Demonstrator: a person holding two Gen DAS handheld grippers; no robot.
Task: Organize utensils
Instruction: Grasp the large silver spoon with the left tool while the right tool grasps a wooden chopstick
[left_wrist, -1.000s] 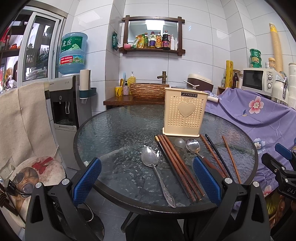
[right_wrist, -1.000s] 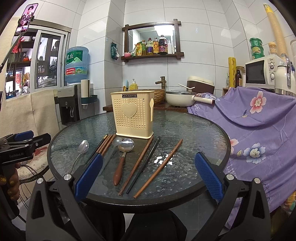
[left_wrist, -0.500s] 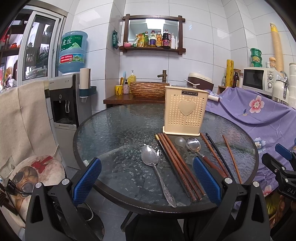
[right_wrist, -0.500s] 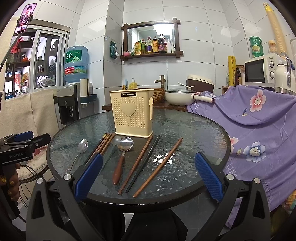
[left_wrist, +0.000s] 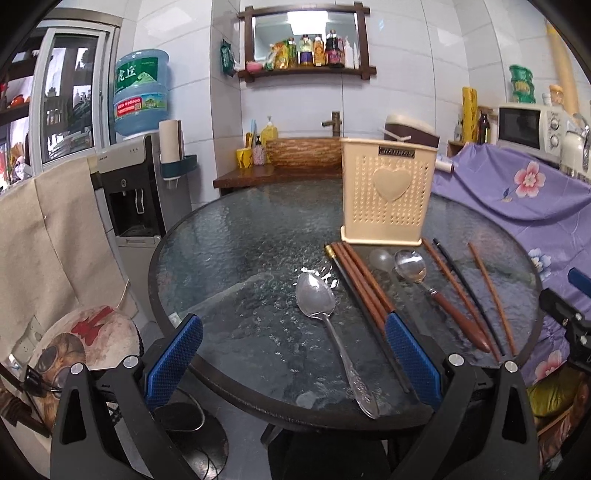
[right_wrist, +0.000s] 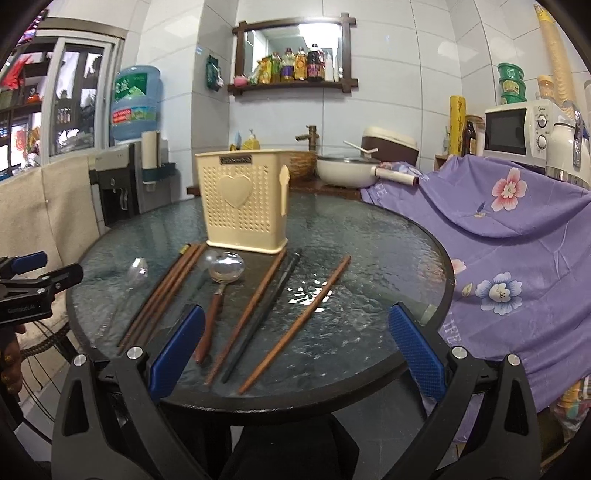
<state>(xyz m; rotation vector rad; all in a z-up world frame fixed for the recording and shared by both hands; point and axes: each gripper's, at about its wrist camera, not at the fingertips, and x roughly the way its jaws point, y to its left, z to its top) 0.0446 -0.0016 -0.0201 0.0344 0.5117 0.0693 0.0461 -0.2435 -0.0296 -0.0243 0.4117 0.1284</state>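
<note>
A cream utensil holder with a heart stands upright on the round glass table. In front of it lie a metal spoon, a bundle of brown chopsticks, a wooden-handled spoon, a clear spoon and more loose chopsticks. My left gripper is open and empty at the table's near edge, over the metal spoon's handle. My right gripper is open and empty above the loose chopsticks' near ends.
A purple floral cloth drapes furniture right of the table. A water dispenser and beige fabric stand to the left. A wooden counter with a pan is behind. A microwave sits back right.
Both grippers have moved slightly forward and closer to the table; the holder and utensils look a little larger. Nothing on the table has moved.
</note>
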